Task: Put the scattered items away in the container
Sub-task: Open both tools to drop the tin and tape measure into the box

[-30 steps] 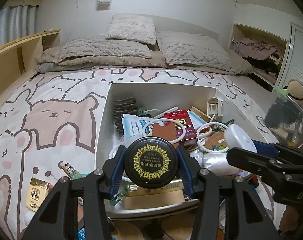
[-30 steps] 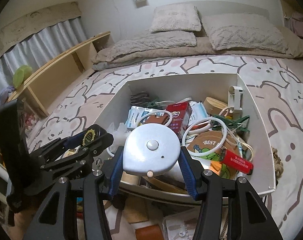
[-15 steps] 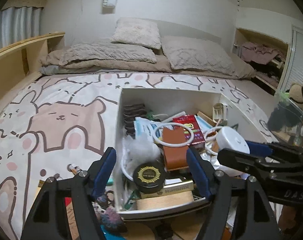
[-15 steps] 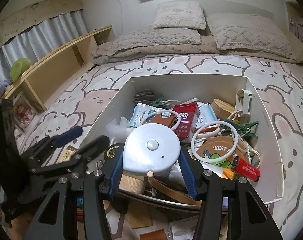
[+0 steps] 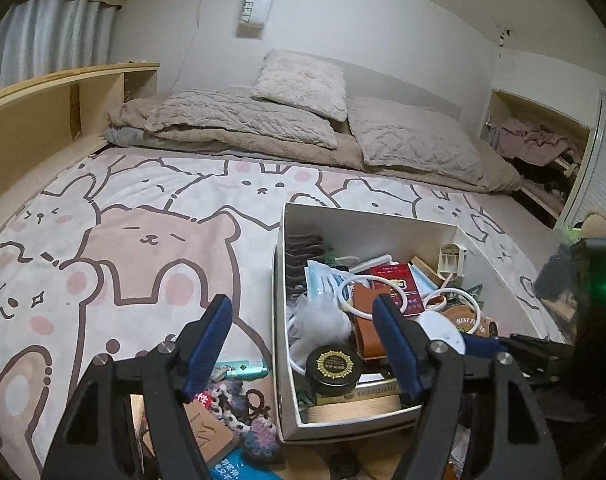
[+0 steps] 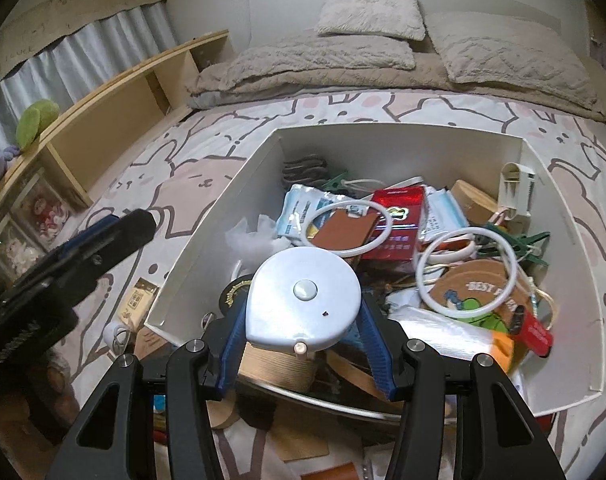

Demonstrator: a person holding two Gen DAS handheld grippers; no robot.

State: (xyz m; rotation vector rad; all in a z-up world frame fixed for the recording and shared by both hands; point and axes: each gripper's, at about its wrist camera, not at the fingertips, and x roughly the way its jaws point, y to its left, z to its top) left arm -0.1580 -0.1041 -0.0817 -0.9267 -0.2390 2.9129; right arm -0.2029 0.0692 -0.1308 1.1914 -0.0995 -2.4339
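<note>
A white box [image 5: 281, 320] [image 6: 207, 236] on the bed is crowded with small items. Near its front left corner lies a round black tin with a gold emblem [image 5: 333, 366], part hidden in the right wrist view [image 6: 233, 294]. My left gripper [image 5: 303, 330] stands open and empty, its jaws straddling the box's left wall. My right gripper [image 6: 303, 308] is shut on a white teardrop-shaped tape measure [image 6: 303, 300] above the box's front part; in the left wrist view that tape measure [image 5: 443, 330] shows behind the left gripper's right finger.
Loose items lie on the bedspread left of and in front of the box: a green packet [image 5: 243, 370], crochet pieces [image 5: 259, 436], a tan card [image 5: 209, 432], a small yellow packet [image 6: 137, 300]. A wooden shelf [image 6: 103, 108] lines the left side; pillows [image 5: 303, 84] lie beyond.
The left gripper let go of the black tin, which now lies in the box, then opened and drew back up and to the left. The right gripper carried the tape measure further over the box.
</note>
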